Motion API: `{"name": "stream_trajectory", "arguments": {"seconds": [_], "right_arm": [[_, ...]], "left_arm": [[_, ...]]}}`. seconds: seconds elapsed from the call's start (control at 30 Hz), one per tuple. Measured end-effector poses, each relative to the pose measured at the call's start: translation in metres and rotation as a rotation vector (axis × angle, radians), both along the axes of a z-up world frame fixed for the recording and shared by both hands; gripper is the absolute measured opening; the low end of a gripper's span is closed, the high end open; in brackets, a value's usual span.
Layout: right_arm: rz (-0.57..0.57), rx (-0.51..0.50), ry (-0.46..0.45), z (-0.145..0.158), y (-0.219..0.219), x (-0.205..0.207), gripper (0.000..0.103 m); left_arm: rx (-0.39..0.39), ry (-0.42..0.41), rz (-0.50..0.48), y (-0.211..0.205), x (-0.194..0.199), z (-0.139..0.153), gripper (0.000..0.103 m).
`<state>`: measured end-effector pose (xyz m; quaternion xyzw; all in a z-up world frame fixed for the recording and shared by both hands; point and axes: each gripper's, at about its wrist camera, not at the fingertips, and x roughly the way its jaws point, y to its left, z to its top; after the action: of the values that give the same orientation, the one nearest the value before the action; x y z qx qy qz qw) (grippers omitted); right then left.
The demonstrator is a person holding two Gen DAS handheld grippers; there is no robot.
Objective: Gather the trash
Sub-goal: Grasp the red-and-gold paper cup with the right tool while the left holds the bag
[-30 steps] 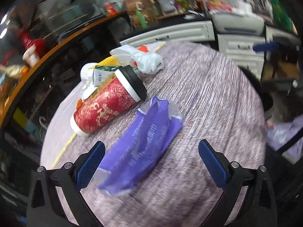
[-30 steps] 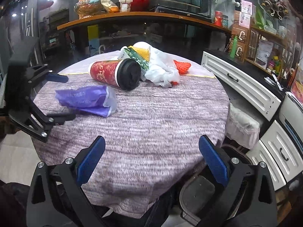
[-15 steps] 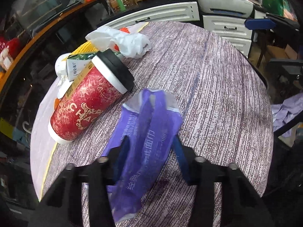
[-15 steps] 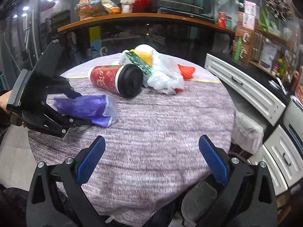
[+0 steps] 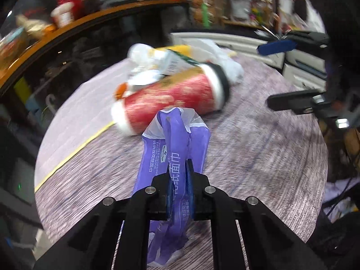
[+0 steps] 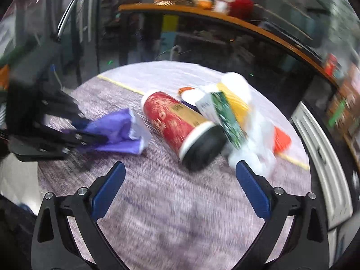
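- The round counter (image 6: pixel 180 213) wears a purple-grey woven cloth and carries the trash.
- The red paper cup (image 5: pixel 173 99) lies on its side at the middle, black lid toward the right gripper (image 6: pixel 180 180).
- A heap of white bags and cartons (image 6: pixel 238 112) sits just beyond the cup.
- The right gripper's jaws stand wide apart and empty, near the cup.
- The left gripper (image 5: pixel 179 180) is closing, pads pinching the purple tissue wrapper (image 5: pixel 177 139), near the cup's base.
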<state>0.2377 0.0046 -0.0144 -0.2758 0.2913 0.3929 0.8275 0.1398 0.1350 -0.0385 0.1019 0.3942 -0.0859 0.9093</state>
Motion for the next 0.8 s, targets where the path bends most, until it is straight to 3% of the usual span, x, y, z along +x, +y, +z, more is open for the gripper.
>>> {"name": "stream_trajectory", "arguments": {"seconds": [0.17, 0.4, 0.53, 0.8], "right_arm": [[0.089, -0.180, -0.054, -0.013, 0.054, 0.010, 0.088], [0.119, -0.396, -0.156, -0.039, 0.112, 0.025, 0.084], [0.125, -0.515, -0.194, -0.056, 0.127, 0.033, 0.078], [0.174, -0.656, -0.254, -0.077, 0.139, 0.036, 0.078]], "left_arm": [[-0.091, -0.059, 0.107, 0.028, -0.019, 0.012, 0.011], [-0.164, -0.122, 0.165, 0.046, -0.027, 0.020, 0.011], [-0.183, -0.123, 0.172, 0.052, -0.027, 0.017, 0.011], [-0.223, -0.118, 0.193, 0.065, -0.025, 0.010, 0.011]]}}
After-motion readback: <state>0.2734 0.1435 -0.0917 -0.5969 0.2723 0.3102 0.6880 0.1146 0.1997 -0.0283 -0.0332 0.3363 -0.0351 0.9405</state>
